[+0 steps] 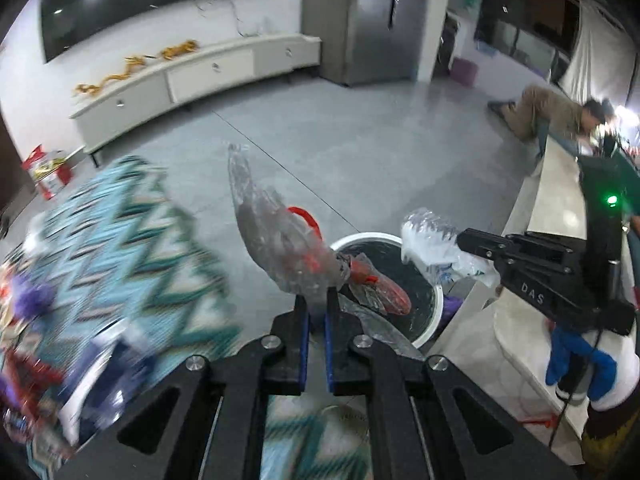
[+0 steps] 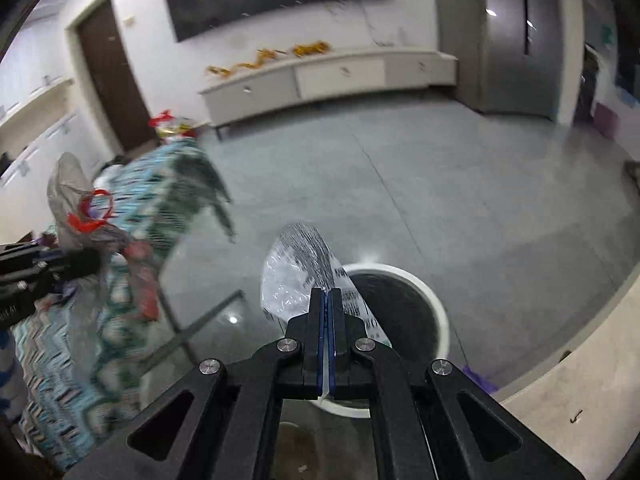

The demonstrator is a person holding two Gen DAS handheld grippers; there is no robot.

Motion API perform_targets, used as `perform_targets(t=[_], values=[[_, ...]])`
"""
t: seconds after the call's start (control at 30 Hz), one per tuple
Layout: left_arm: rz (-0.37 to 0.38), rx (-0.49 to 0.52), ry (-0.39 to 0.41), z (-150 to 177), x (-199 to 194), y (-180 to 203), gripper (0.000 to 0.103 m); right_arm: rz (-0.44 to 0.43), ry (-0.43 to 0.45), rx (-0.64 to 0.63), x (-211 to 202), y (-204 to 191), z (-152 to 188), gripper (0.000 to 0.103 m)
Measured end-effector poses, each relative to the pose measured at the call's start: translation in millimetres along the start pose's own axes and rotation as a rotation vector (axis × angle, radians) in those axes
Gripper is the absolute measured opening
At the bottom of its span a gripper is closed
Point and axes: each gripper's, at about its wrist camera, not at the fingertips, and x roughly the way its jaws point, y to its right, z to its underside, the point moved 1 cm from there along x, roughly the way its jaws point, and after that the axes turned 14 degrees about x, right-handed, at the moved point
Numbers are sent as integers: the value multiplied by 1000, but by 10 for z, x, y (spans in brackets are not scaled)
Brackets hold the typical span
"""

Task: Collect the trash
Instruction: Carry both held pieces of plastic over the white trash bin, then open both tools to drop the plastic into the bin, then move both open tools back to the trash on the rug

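Your left gripper [image 1: 317, 300] is clenched on a crumpled clear wrapper with red print [image 1: 280, 240], which stands up from the fingertips toward 12 o'clock, with a red loop at its upper right edge. Part of the same plastic hangs to 3 o'clock of the fingers, over the bin [image 1: 434, 320]. The bin is round, white-rimmed and dark-lined, and sits on the grey floor [image 1: 360, 152] at about 2 o'clock from your left fingertips.

Your right gripper [image 2: 330, 300] is pinched tight on a clear printed plastic bag [image 2: 296, 264]; the blue pads meet with only the thin film between them. The bag balloons up toward 11 o'clock from the fingertips, and a printed strip of it trails down at 4 o'clock across the bin's opening. In the right wrist view the bin [image 2: 438, 304] lies just to 3 o'clock of the fingertips.

In the left wrist view the right gripper [image 1: 460, 240] enters from 3 o'clock, its bag [image 1: 432, 240] hanging near the bin's far rim. A zigzag-patterned teal cloth [image 1: 120, 248] covers the surface at 9 o'clock, blurred. A pale stone counter [image 1: 536, 216] runs along 3 o'clock.
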Motion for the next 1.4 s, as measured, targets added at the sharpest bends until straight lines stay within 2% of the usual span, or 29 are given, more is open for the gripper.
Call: perform_targets(t=[0.2, 0.27, 0.33, 0.4, 0.43, 0.53, 0.8, 0.9, 1.03, 1.13, 1.2, 1.3, 1.4], values=[[82, -35, -75, -347, 834, 176, 7, 45, -16, 55, 309, 278, -203, 4], [109, -58, -98, -388, 1026, 165, 9, 50, -7, 78, 321, 380, -242, 9], [129, -71, -114, -406, 1129, 183, 15, 46, 8, 96, 288, 423, -258, 16], [153, -95, -121, -404, 1164, 161, 30, 46, 21, 101, 229, 412, -232, 18], [166, -106, -114, -403, 1148, 138, 31, 44, 31, 102, 180, 404, -226, 18], [193, -118, -88, -372, 1015, 127, 32, 39, 58, 97, 59, 349, -228, 20], [198, -144, 25, -323, 391, -111, 37, 8, 151, 31, -474, 36, -178, 27], [163, -143, 78, -243, 41, -224, 38, -17, 180, -2, -682, -164, -132, 30], [101, -149, 140, -19, -430, -370, 38, -60, 218, -37, -958, -449, -81, 40], [66, -181, 184, 259, -781, -542, 47, -96, 233, -72, -1127, -701, -25, 45], [18, -203, 208, 468, -998, -694, 57, -127, 235, -105, -1213, -903, 30, 48], [-40, -238, 228, 801, -1295, -956, 59, -158, 225, -141, -1256, -1169, 92, 51], [-138, -280, 244, 1196, -1583, -1244, 60, -182, 209, -177, -1276, -1430, 171, 57]])
